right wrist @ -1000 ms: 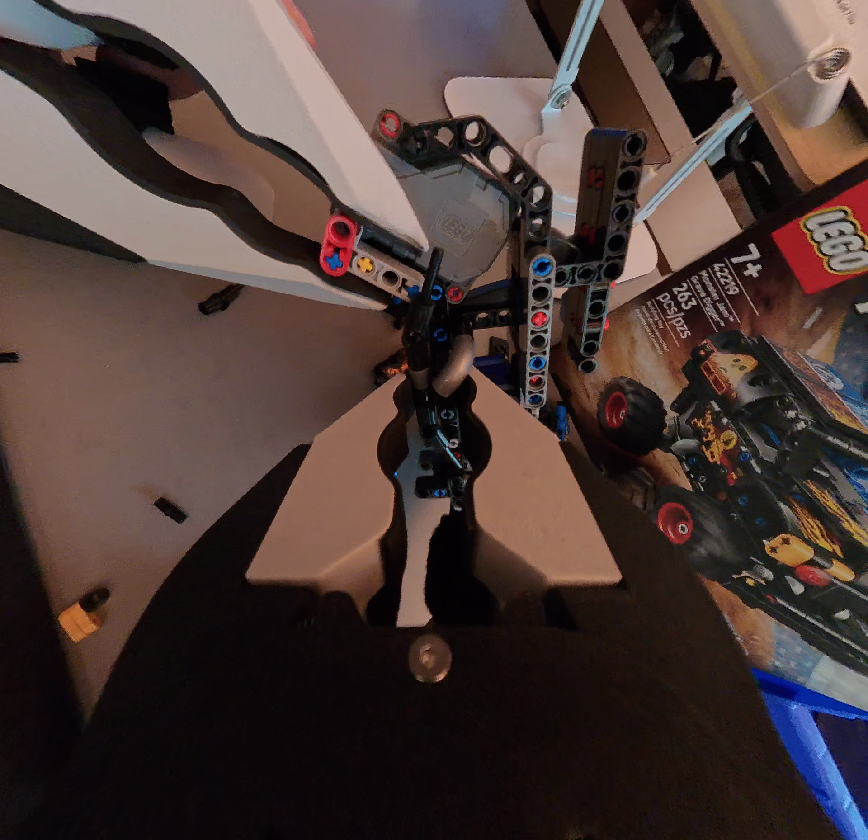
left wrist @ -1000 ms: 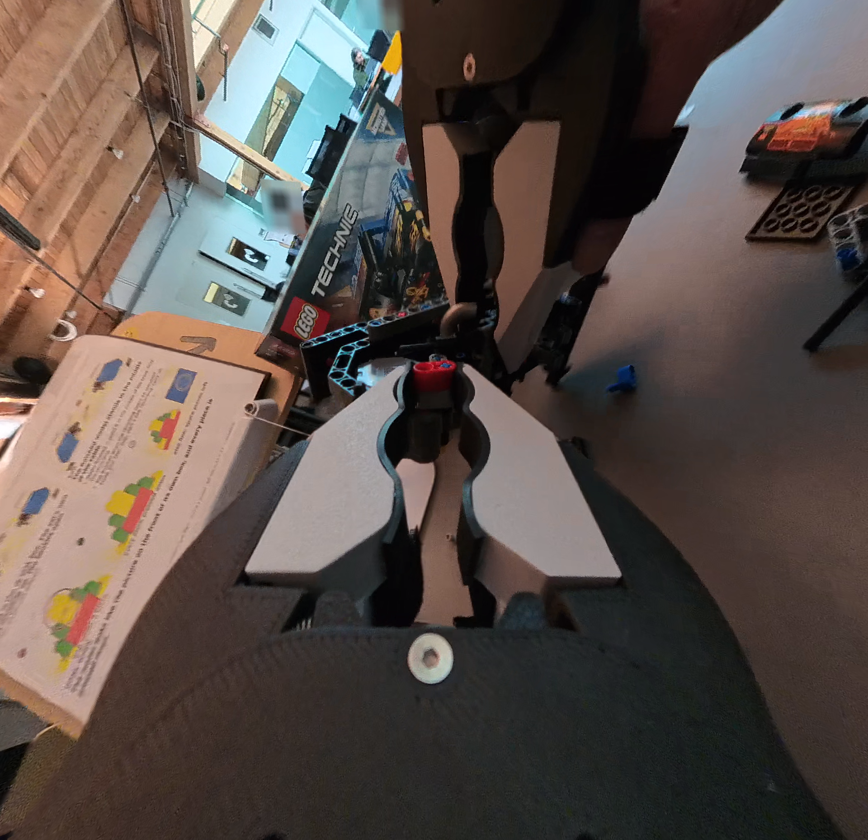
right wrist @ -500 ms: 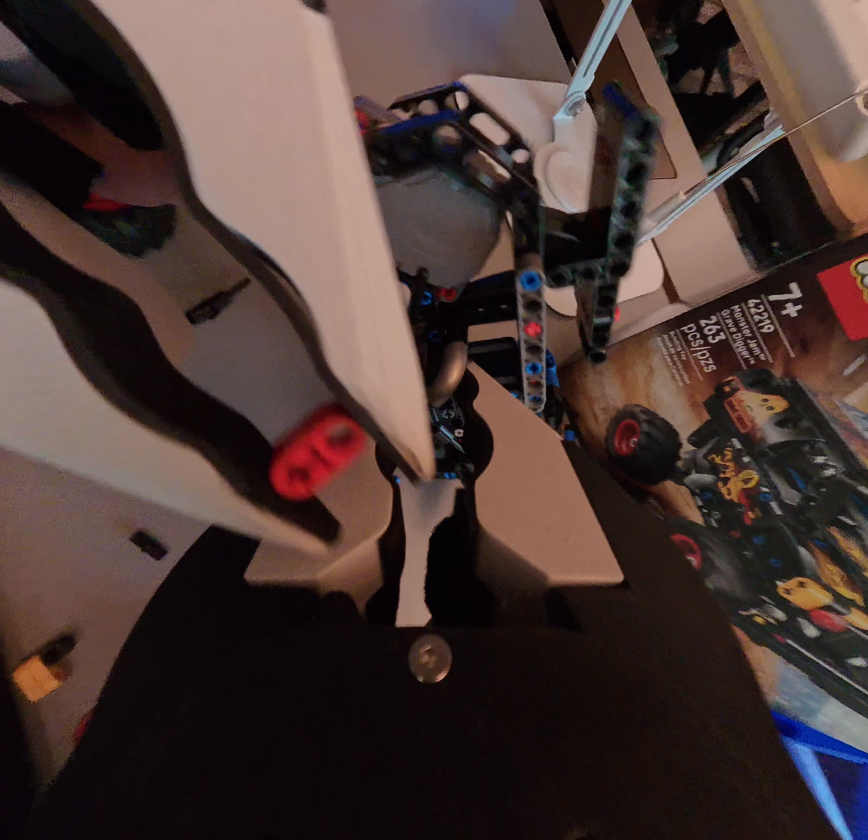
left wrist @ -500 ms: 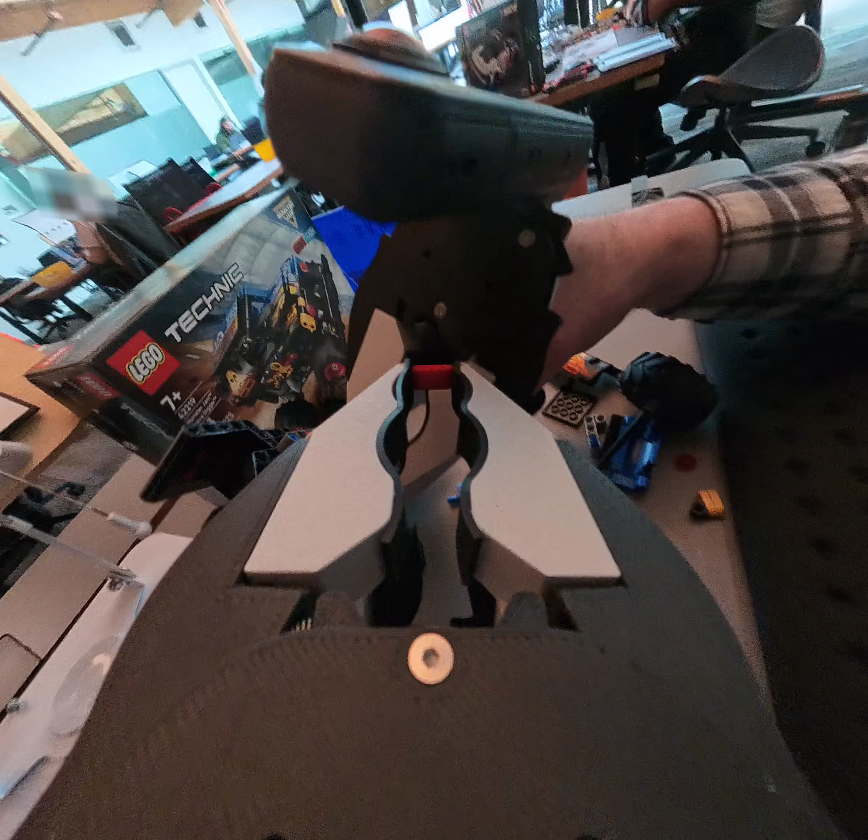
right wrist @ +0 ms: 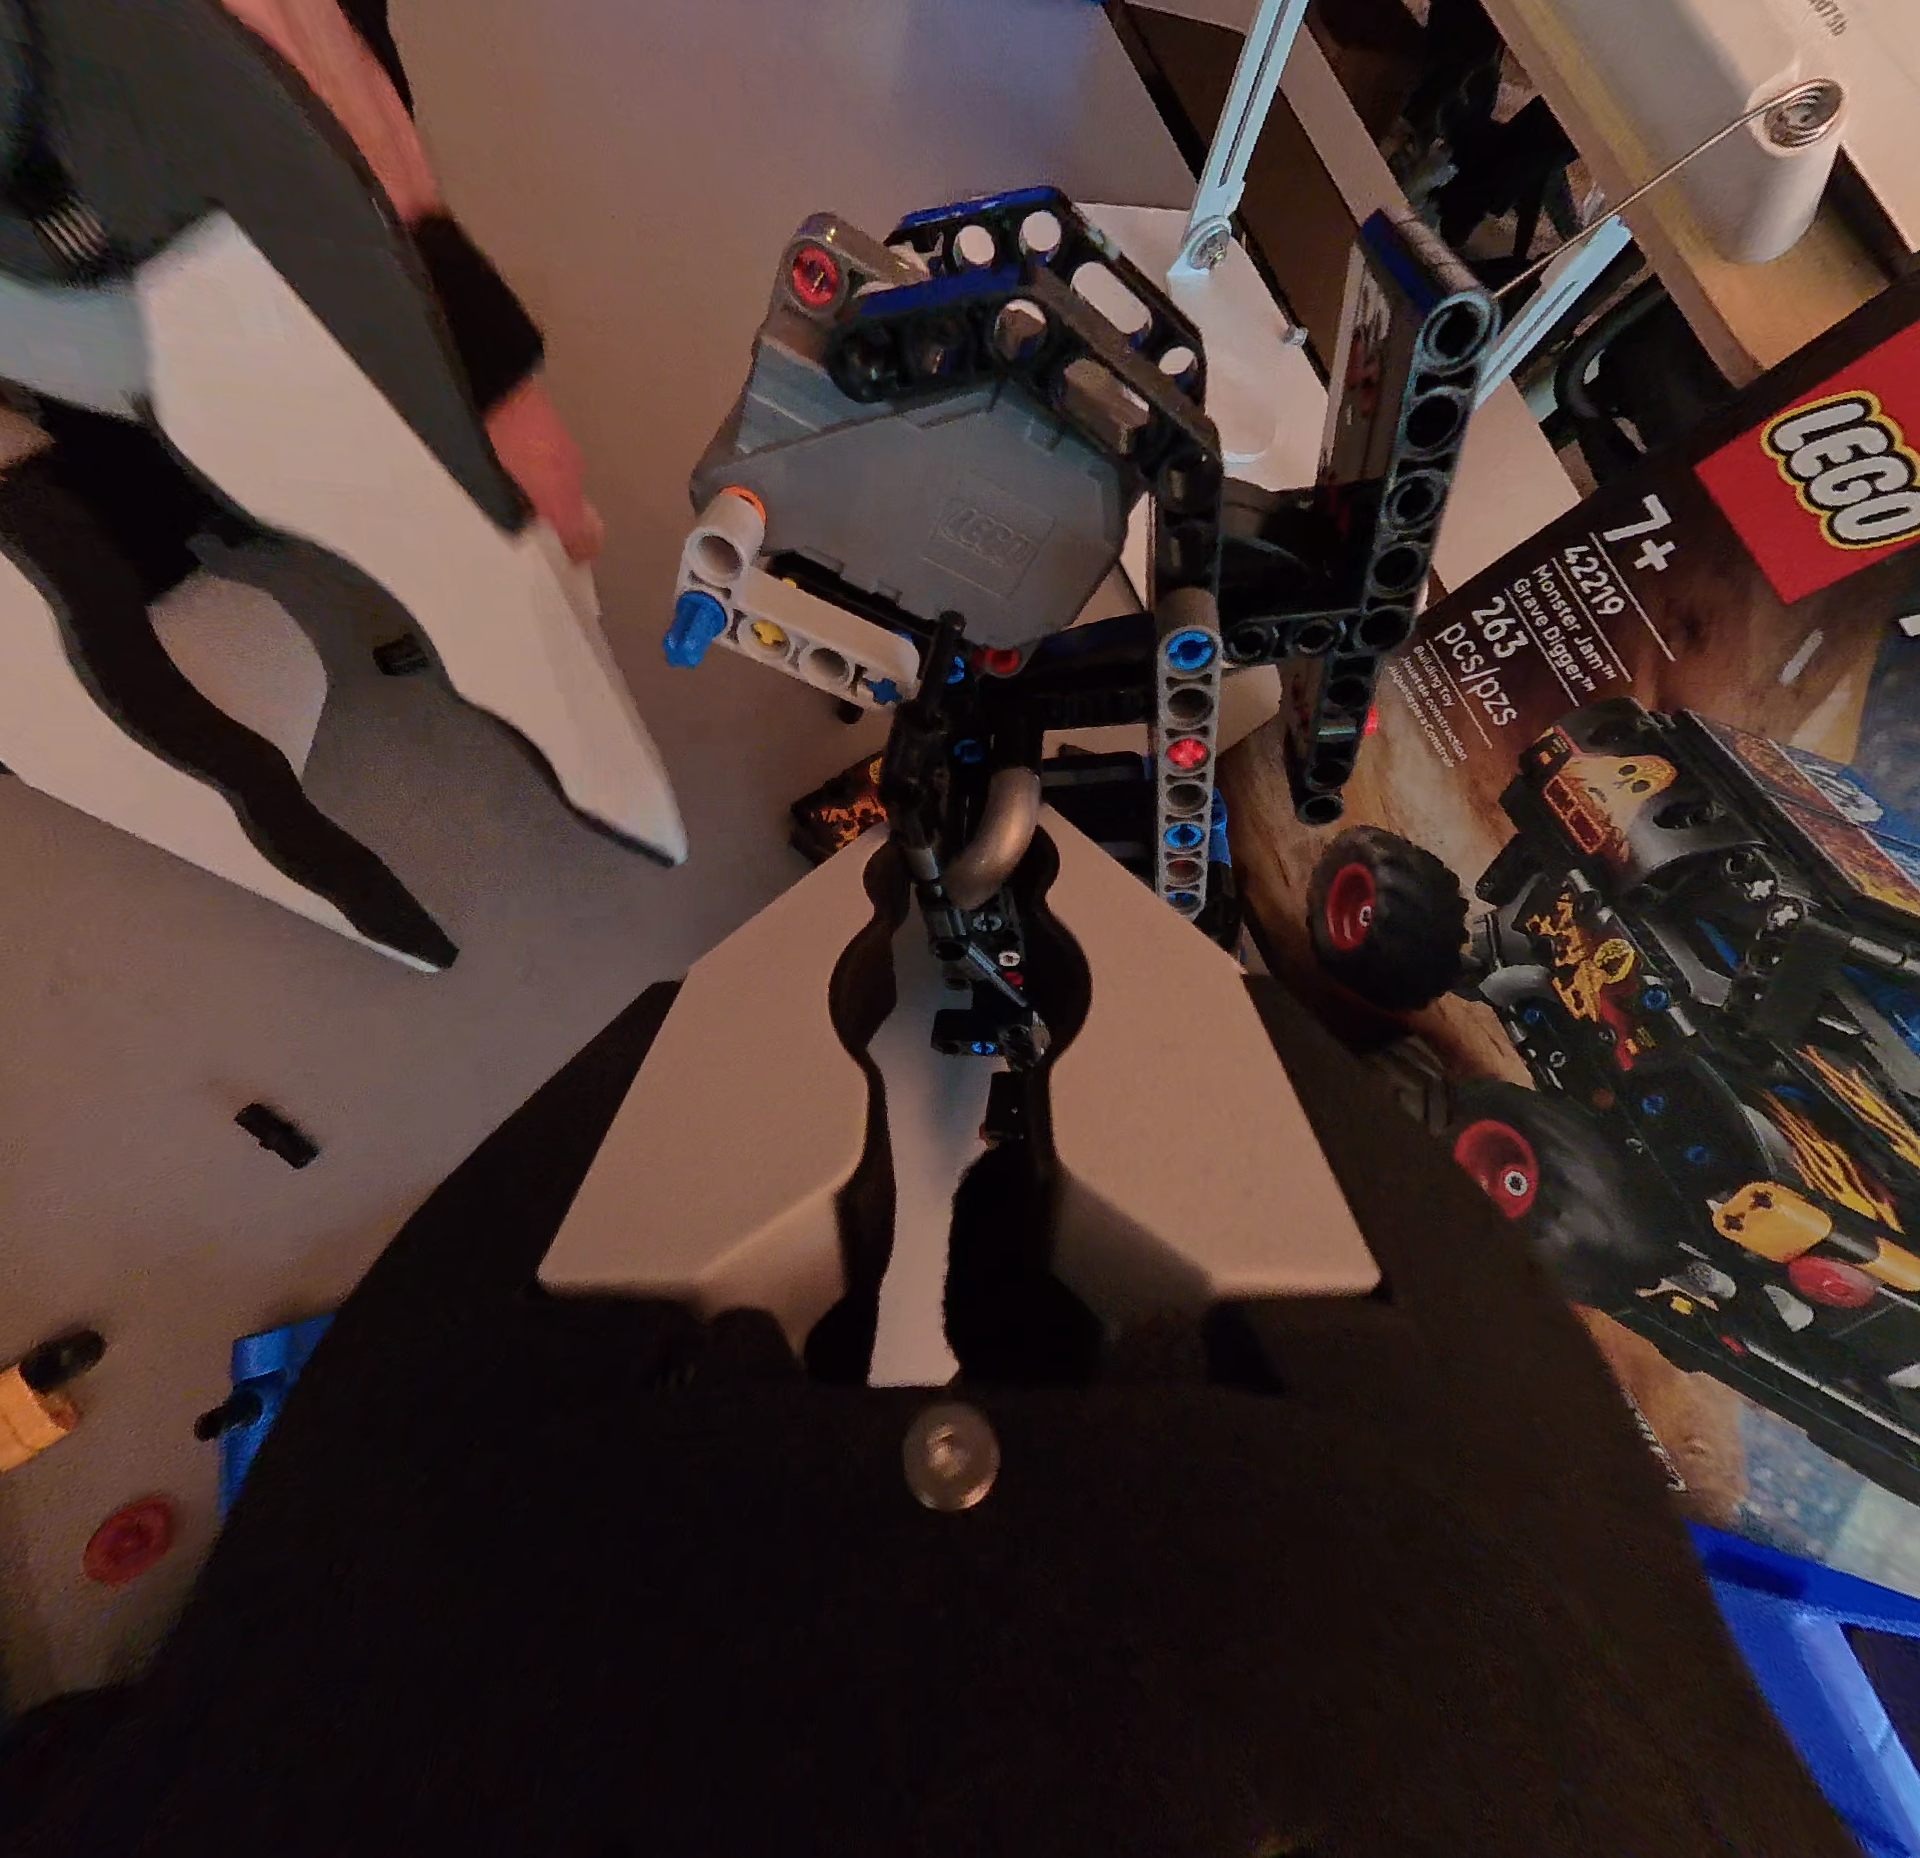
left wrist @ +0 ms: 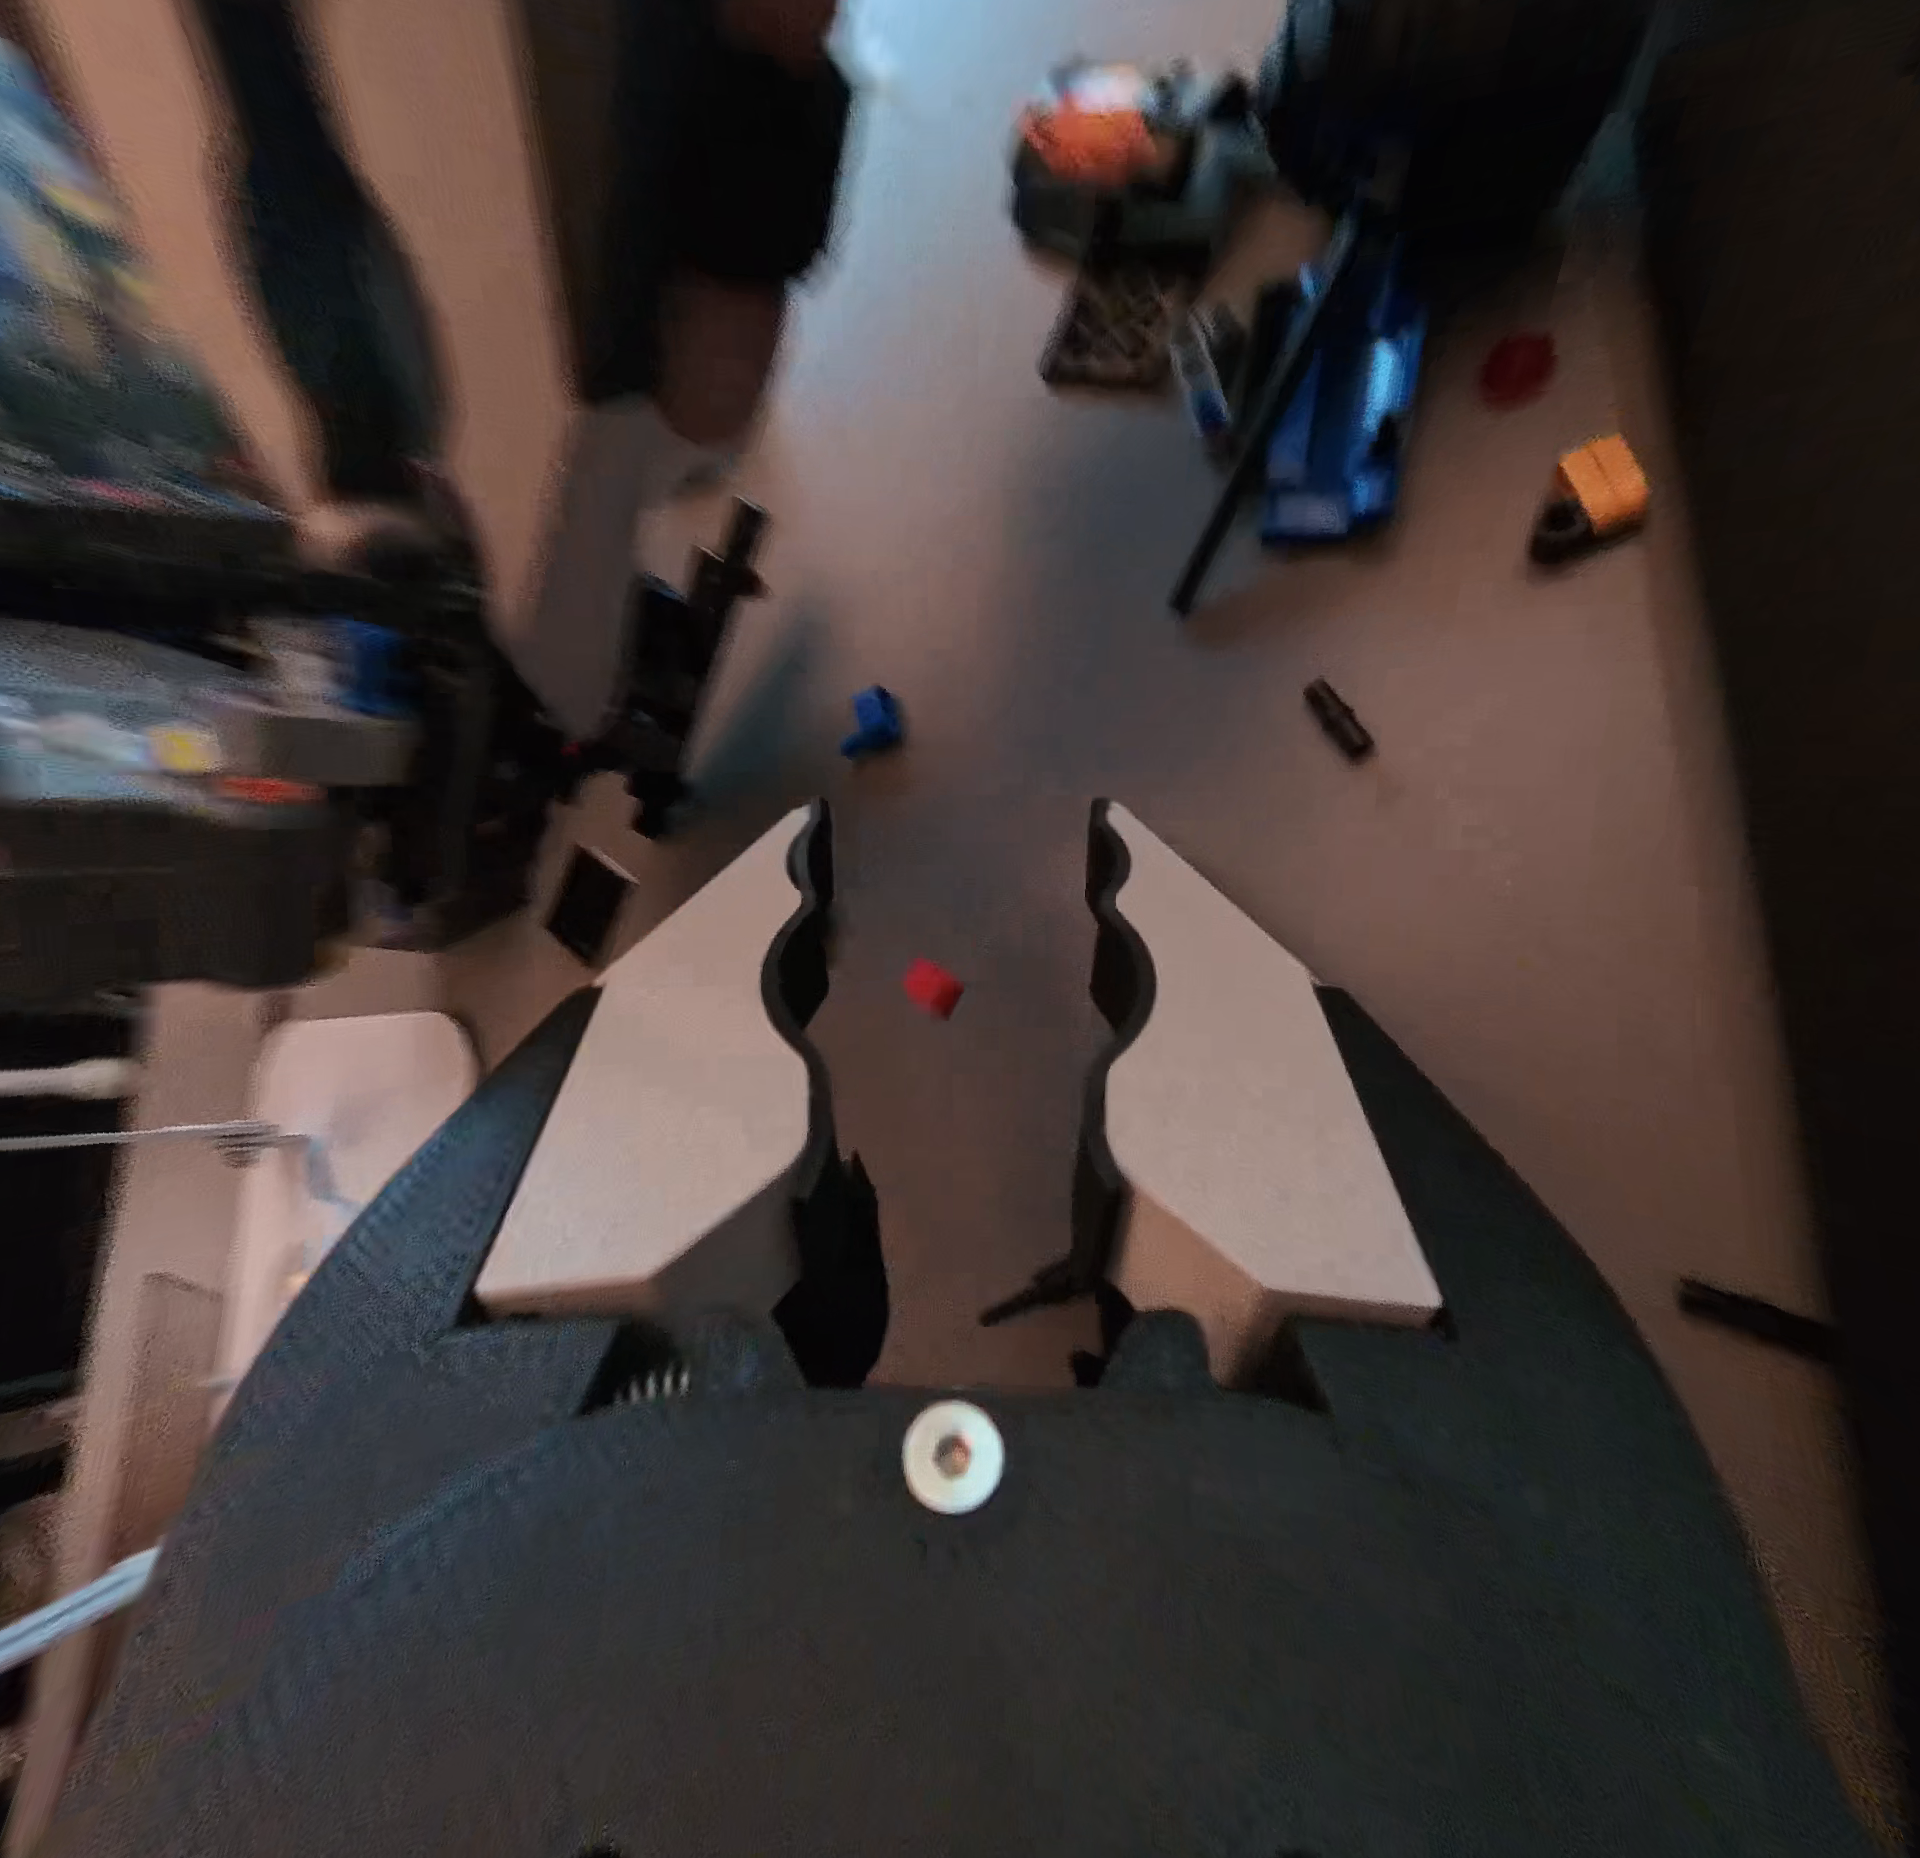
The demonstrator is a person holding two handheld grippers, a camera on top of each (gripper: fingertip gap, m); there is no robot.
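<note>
The right hand-held gripper (right wrist: 961, 878) grips a black-and-grey beam model (right wrist: 977, 520) by its lower linkage — upright above the desk (right wrist: 644, 83). The left hand-held gripper (left wrist: 958, 832) gapes empty — a small red piece (left wrist: 932, 984) lies beneath.

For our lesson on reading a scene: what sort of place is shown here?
Probably a hobby or workshop table used for toy brick building. A half-built brick model sits in the right gripper, a printed set box lies beside it, and loose pieces like a small red piece dot the table.

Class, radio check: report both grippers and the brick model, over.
Left gripper open, empty, above small red piece on table. Right gripper shut on brick model. Nothing between them.
</note>
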